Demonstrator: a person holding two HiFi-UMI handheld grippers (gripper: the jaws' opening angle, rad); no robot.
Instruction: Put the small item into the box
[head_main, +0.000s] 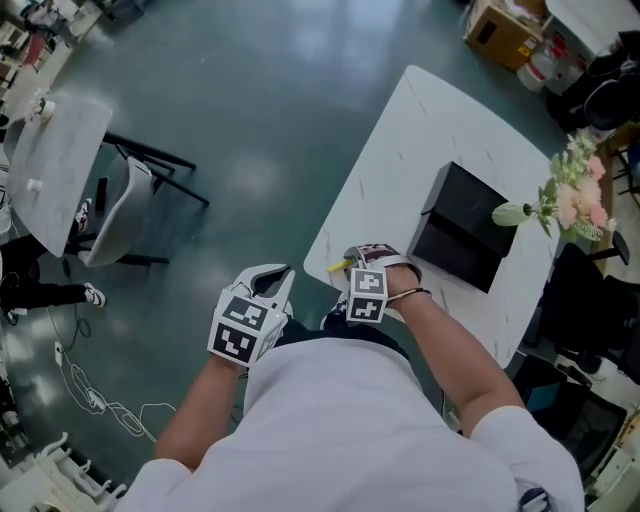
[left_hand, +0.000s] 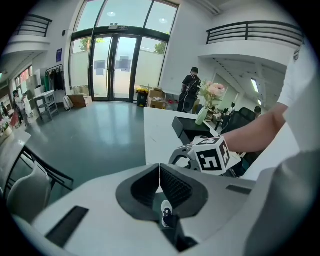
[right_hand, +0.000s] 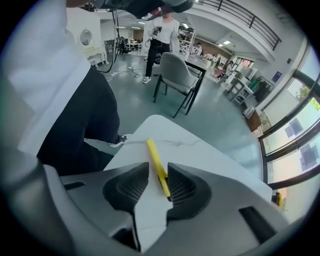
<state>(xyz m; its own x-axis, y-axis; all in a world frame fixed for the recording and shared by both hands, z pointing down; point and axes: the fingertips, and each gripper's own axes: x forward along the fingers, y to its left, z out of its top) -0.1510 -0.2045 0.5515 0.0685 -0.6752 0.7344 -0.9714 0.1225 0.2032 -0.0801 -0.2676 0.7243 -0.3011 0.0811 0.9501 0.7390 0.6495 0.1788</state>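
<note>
A thin yellow stick-like item (head_main: 338, 266) lies on the white table (head_main: 400, 150) near its front corner. My right gripper (head_main: 358, 258) is over it, open. In the right gripper view the yellow item (right_hand: 155, 162) lies flat on the table (right_hand: 195, 152) between the jaws, close along the right-hand jaw, and the pads do not squeeze it. The black box (head_main: 462, 227) stands farther back on the table, to the right. My left gripper (head_main: 283, 274) hangs off the table over the floor, shut and empty (left_hand: 159, 175). The left gripper view also takes in the box (left_hand: 186, 128).
A vase of pink flowers (head_main: 565, 195) stands at the table's right edge beside the box. A grey chair (head_main: 120, 215) and another white table (head_main: 55, 150) are to the left on the green floor. A white cable (head_main: 95, 395) lies on the floor. Cardboard boxes (head_main: 500, 30) sit at the back.
</note>
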